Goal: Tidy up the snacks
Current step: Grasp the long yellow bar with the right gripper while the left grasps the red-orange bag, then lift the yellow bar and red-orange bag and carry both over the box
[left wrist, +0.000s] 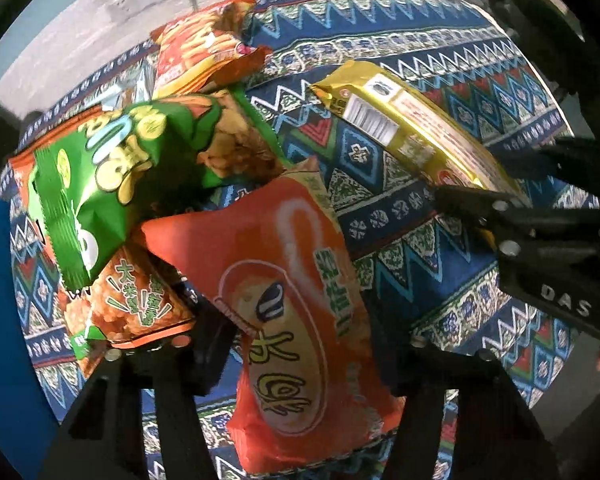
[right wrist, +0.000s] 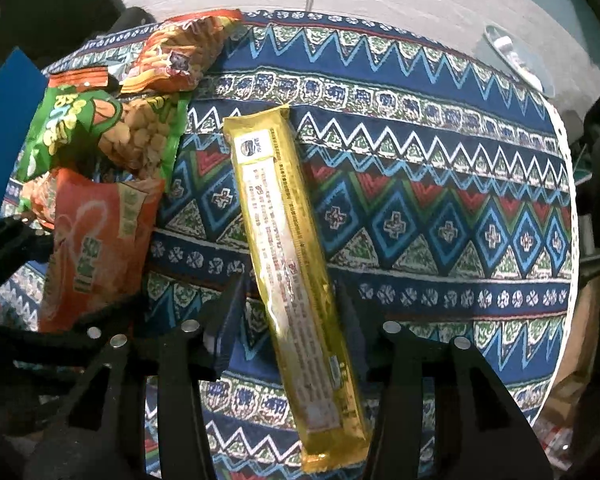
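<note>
Tabletop [right wrist: 440,168]: round, covered by a blue patterned cloth. Lying on it: 1 long gold packet [right wrist: 292,264] near the middle; beside it, at the left in the right wrist view, a pile of snack bags, orange bag [left wrist: 296,320], green bag [left wrist: 112,168], red-orange bag [left wrist: 204,52].

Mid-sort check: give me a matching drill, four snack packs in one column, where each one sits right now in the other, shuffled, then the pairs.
Things:
1. gold packet
2. orange bag
3. green bag
4. red-orange chip bag

Places:
a. farthest back, nearest the wall
b. between the fingers of the left gripper
c. apart from the pile, between the fingers of the right gripper
d. lying over the small cracker pack

Pairs: 1-c, 2-b, 3-d, 4-a
</note>
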